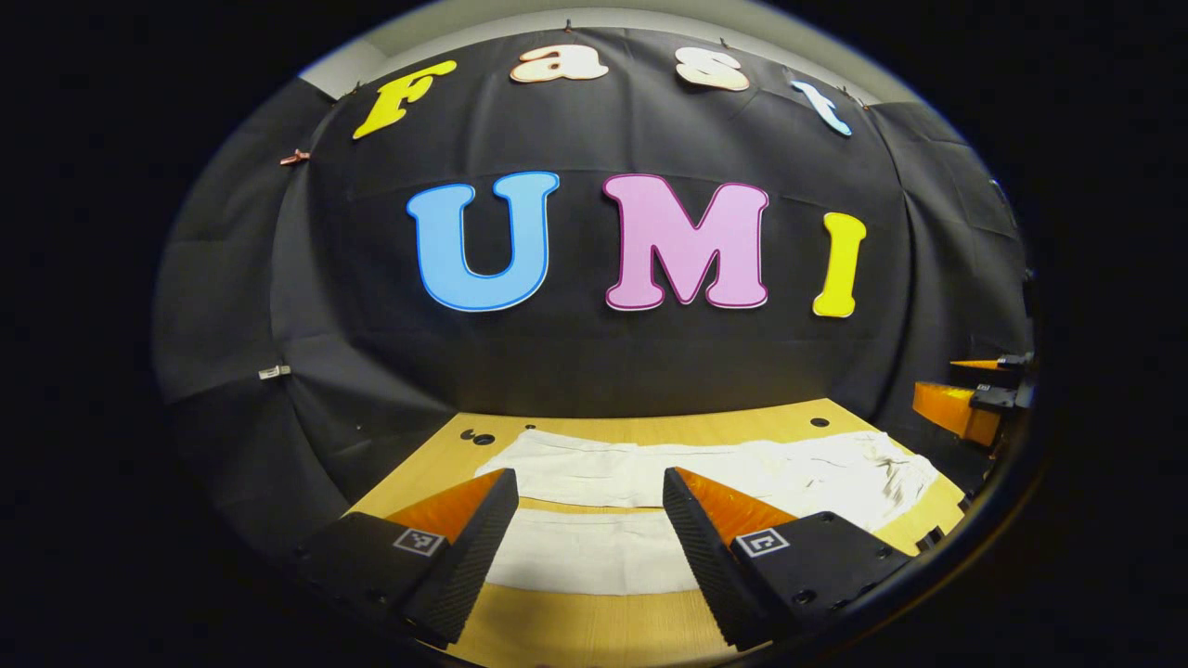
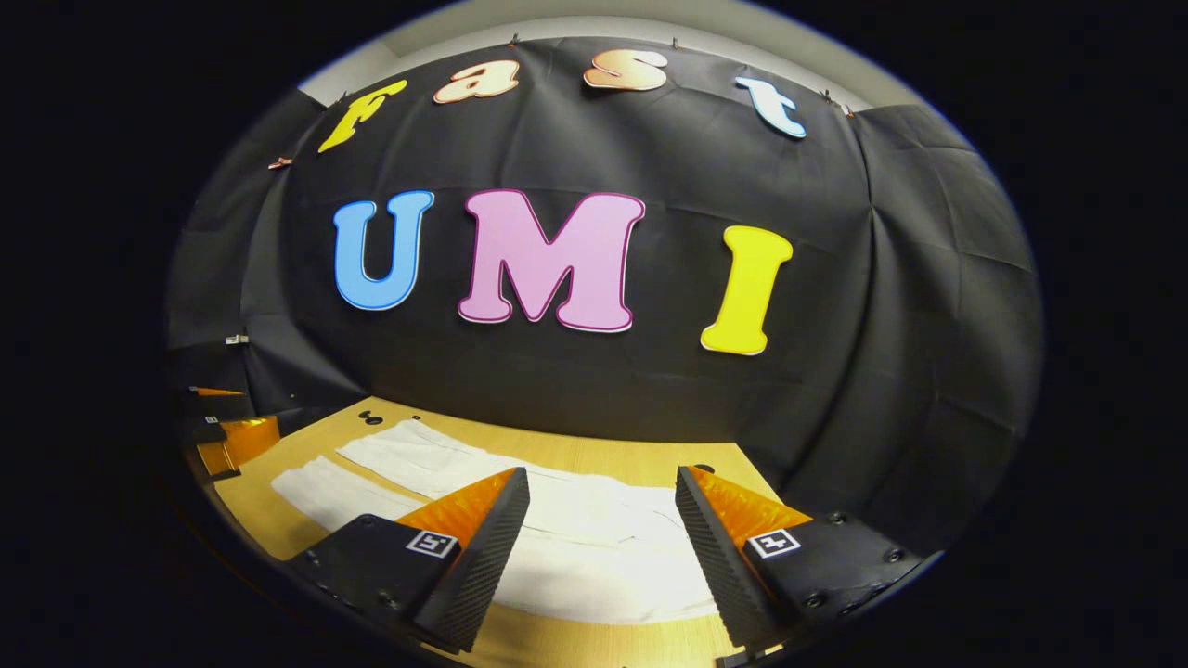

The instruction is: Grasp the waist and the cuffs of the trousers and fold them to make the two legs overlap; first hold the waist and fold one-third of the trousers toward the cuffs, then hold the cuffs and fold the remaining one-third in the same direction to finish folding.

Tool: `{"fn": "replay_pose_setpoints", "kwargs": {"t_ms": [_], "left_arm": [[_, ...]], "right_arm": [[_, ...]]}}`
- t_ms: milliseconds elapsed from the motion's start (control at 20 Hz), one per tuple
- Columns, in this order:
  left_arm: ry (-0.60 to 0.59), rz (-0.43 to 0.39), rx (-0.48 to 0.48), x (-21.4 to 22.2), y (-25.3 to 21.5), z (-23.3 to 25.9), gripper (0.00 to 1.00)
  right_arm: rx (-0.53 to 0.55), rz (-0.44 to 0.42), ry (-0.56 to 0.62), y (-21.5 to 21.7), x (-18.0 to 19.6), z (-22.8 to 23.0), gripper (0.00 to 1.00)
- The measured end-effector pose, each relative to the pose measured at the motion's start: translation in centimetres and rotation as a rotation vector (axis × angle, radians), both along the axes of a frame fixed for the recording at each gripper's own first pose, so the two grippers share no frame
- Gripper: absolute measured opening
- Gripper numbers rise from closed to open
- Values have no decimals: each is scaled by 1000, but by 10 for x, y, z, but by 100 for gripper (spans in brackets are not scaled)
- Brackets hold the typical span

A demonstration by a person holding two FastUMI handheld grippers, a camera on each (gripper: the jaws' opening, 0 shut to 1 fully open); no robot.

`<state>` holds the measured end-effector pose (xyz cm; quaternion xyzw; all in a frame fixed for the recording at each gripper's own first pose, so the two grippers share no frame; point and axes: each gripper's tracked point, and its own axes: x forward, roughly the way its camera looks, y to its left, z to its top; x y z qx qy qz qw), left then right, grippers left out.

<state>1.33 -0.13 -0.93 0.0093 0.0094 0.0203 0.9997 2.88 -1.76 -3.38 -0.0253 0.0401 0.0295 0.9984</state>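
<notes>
your left gripper [image 1: 588,506] hangs just above the near edge of the wooden table [image 1: 575,631], fingers spread wide, grasping nothing. your right gripper [image 2: 601,506] hovers the same way, released and empty.

just past both sets of fingers, the white trousers [image 1: 603,557] lie flat on the table, laid lengthwise along it. the two legs run side by side with a strip of bare wood between them, so they do not yet overlap. the cuffs sit ahead of the left gripper; the wider, creased waist end [image 2: 603,566] lies under the right gripper.

judging by the wrinkles, the cloth is thin, light and limp. it should sag and slide on the smooth wood, so pinch the hems at cuff and waist.

beyond the trousers, small dark holes [image 1: 478,437] dot the table's far side. nothing on the table seems to block the fold. behind the table hangs the black cloth wall [image 1: 594,362].
</notes>
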Motion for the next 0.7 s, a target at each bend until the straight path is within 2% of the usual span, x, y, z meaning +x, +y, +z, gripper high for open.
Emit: {"fn": "replay_pose_setpoints", "kwargs": {"t_ms": [200, 350, 500, 550, 600, 700], "left_arm": [[7, 37, -8, 2, 10, -6, 98], [7, 34, -84, 2, 14, -6, 98], [8, 89, -41, 3, 28, -13, 98], [7, 103, -19, 3, 32, -13, 94], [2, 112, -4, 1, 36, -14, 98], [2, 124, 2, 0, 38, -17, 98]], "right_arm": [[-68, 20, 15, -13, 7, -10, 97], [-252, 68, 45, -31, 16, -27, 97], [-417, 129, 58, -57, 20, -39, 97], [-453, 148, 68, -67, 24, -44, 97], [-488, 155, 80, -80, 27, -49, 97], [-534, 147, 118, -112, 37, -61, 97]]}}
